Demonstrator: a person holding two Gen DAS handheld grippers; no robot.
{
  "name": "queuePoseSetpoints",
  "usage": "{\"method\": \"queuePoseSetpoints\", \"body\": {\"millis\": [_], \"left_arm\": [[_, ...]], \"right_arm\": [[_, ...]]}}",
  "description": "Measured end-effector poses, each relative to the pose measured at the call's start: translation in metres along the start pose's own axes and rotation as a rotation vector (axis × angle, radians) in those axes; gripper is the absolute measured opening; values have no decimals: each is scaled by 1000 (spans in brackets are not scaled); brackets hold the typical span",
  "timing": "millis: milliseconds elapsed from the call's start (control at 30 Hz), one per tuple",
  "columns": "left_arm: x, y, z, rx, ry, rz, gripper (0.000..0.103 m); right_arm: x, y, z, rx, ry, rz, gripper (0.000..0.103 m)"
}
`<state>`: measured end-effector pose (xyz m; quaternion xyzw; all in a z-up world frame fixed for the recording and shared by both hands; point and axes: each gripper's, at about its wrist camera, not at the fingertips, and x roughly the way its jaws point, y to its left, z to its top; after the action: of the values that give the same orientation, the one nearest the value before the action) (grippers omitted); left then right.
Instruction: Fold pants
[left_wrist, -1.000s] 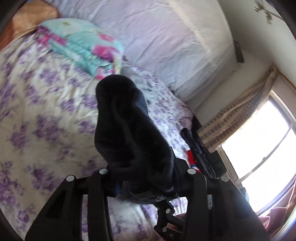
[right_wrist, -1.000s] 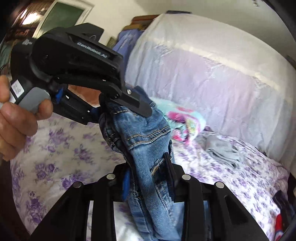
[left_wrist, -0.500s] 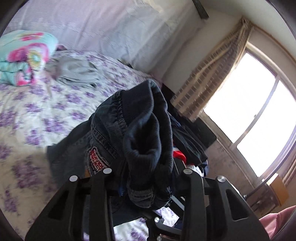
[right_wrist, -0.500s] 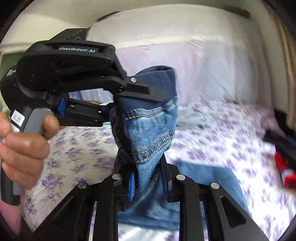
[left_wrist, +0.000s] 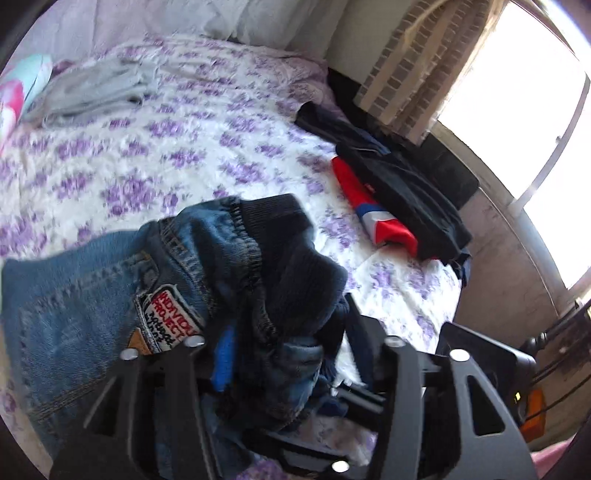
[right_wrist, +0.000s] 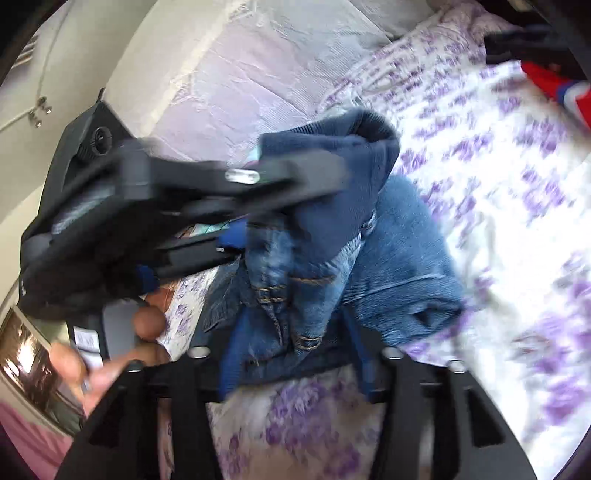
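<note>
The fold looks only begun, as far as I can judge: the jeans (left_wrist: 92, 302) are bunched at the waist end and the rest lies spread on the bed (left_wrist: 192, 147), w/ one leg end rolled over near the right gripper (right_wrist: 291, 354) in the right wrist view, so no flat, neat fold is seen yet. What is left, I think: to lay the waist down, smooth it, and fold the legs across. The left gripper (left_wrist: 291, 343) has its jaws pressed onto a thick bundle of denim and the dark ribbed waistband (left_wrist: 295, 243); the cloth fills the gap between the fingers and stands up in front of them. The right gripper also pinches denim between its jaws, near the seam w/ orange stitching; the cloth goes up from there toward the left gripper, which crosses the upper part of that view, blurred. The two grips are close to each other on the same waist part. Other clothes, a grey garment (left_wrist: 96, 88) and a dark pile w/ red piece (left_wrist: 399, 192), lie apart on the bed.
</note>
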<state>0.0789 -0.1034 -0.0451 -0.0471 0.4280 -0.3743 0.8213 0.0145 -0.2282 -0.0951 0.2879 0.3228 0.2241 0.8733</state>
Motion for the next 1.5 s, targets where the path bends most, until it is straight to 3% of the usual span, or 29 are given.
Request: {"method": "queuePoseSetpoints", "body": {"millis": [33,67,100,200,267,367,433,533,600,700,767,833,900,1000,1133,1267,1367,1433,1500], "left_arm": [[-12,-3,2,7,-33,-4,72],[-34,-2,3,11,-102,29,84],[-46,1,6,15,-151,60,91],[-93,16,2,1,-287,187,93],[-108,30,-4,-42,-307,234,93],[-124,69,-23,-170,-302,294,93],[-132,90,-36,-254,-295,303,93],[-137,115,-49,-349,-299,301,93],[-143,121,-59,-378,-305,311,93],[-146,124,-69,-385,-297,336,93],[-140,127,-74,-387,-271,380,93],[-130,132,-77,-392,-229,405,93],[-120,136,-78,-402,-191,390,93],[-112,134,-79,-396,-168,349,93],[-103,124,-75,-357,-160,353,93],[-94,124,-76,-357,-131,392,93],[-92,129,-79,-378,-119,400,94],[-93,131,-81,-397,-119,388,94],[-92,132,-82,-399,-114,390,95]], "right_arm": [[-10,3,2,-17,-31,-27,81],[-19,5,4,-28,-67,-49,86],[-26,7,6,-39,-102,-60,90],[-30,8,19,-50,-133,-70,92],[-17,0,29,-17,-109,-116,92],[3,-11,43,71,-67,-104,87],[12,-9,51,41,-35,-90,51],[16,14,61,-91,-58,-125,41],[15,7,63,-82,-57,-117,41],[18,-26,50,3,-21,-181,43],[14,-47,42,101,-19,-120,47],[6,-46,42,109,-12,-107,62],[-11,-34,43,57,-62,-197,81],[-32,-13,42,-47,-125,-269,82],[-43,27,36,-194,-168,-195,82],[-17,73,23,-415,-141,-165,82],[11,82,18,-468,-85,-178,82],[43,70,14,-449,48,-249,82],[62,66,4,-521,96,-326,82]]}}
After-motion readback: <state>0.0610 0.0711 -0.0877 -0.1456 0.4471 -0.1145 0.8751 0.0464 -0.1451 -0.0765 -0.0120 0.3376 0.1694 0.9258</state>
